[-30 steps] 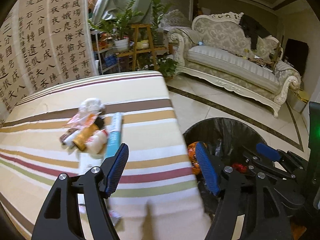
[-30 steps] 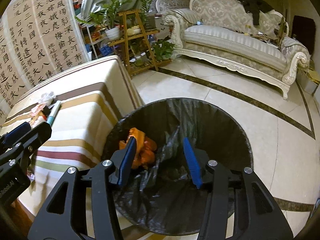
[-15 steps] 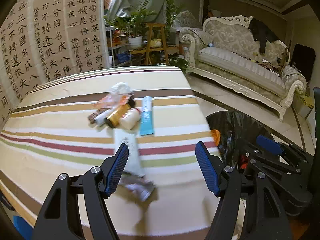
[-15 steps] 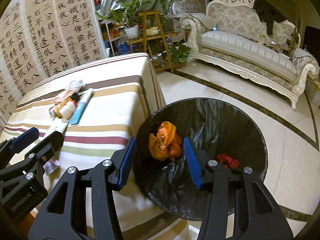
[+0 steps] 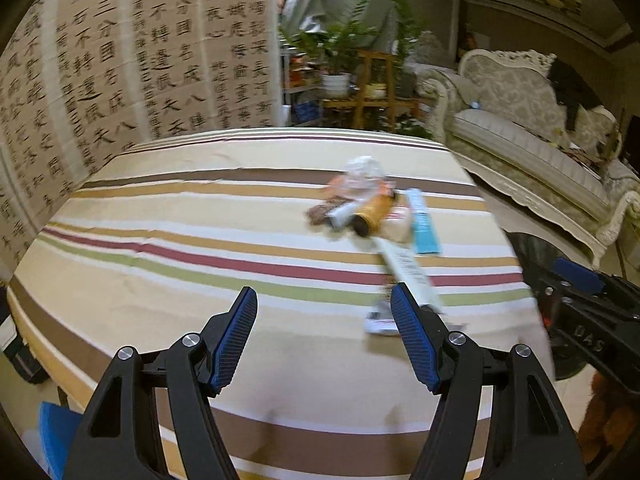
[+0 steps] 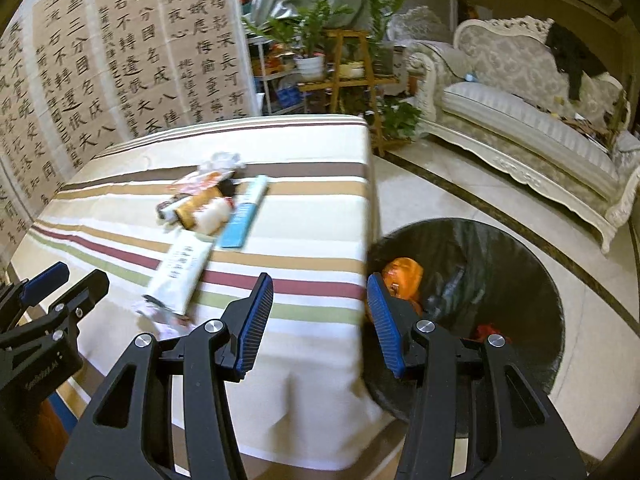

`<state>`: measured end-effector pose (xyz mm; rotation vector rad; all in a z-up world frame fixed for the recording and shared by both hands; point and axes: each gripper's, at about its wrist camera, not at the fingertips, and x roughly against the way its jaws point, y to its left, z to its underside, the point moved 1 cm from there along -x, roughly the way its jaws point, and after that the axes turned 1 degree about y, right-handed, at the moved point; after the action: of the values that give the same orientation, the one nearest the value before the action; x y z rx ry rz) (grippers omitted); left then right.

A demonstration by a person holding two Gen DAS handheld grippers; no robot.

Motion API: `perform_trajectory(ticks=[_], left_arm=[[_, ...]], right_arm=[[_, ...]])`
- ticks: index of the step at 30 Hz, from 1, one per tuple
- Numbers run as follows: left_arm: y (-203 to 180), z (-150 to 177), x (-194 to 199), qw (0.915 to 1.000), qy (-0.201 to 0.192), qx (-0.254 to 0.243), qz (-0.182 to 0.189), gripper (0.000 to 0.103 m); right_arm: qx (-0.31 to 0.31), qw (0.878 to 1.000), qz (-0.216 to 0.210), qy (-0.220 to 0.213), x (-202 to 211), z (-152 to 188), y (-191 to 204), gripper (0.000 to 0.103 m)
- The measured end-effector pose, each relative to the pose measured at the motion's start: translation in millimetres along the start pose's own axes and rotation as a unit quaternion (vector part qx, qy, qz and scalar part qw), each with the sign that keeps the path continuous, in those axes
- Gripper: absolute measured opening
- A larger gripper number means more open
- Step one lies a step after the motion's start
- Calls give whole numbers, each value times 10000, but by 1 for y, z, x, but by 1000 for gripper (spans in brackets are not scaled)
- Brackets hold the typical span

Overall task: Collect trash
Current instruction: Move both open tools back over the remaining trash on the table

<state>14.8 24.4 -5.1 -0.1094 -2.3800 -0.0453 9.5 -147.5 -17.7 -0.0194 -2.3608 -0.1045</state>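
Trash lies in a small heap (image 5: 368, 208) on the far right part of my striped-cloth worktop (image 5: 192, 248) in the left wrist view: crumpled clear wrappers, an orange-brown cylinder, a white tube and a flat light-blue box (image 5: 423, 224) touching one another, all blurred. A long white carton with black print (image 5: 406, 270) runs from the heap toward me, its near end just behind my right-hand pad. My left tongs (image 5: 324, 336) hover above the near cloth, jaws parted at a middling width with nothing between them. My right tongs (image 5: 580, 300) show at the right edge, over the dark bin.

From the right wrist view, the same heap (image 6: 200, 204) sits mid-worktop, the light-blue box (image 6: 245, 212) on its right and the white carton (image 6: 182, 270) slanting toward the near left edge. My right tongs (image 6: 320, 320) stand parted and empty, straddling the worktop's right edge (image 6: 360, 200). A round bin lined with a black bag (image 6: 500, 264) stands on the floor just beside that edge, holding an orange crumpled wrapper (image 6: 402, 276) and something red (image 6: 486, 330). My left tongs (image 6: 64, 280) appear at the left.
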Motion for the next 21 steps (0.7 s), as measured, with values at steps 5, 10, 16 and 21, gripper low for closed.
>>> perform_trajectory(ticks=[5,10,16,21], left_arm=[[31,-1,-6,9996,36,221,-192,67],[55,0,-12,9986,100,424,-300,67],[77,0,-18,9975,125,583,-380,67],[88,1,-23,9967,179,696,-391,67]], right_arm=[[228,9996,-154,53,-6,-5,28,48],[453,9985,-282,115,-14,-11,54,48],[667,9966,-418,227,-26,-16,82,48],[819,9949,-481,344,-35,-14,99,48]])
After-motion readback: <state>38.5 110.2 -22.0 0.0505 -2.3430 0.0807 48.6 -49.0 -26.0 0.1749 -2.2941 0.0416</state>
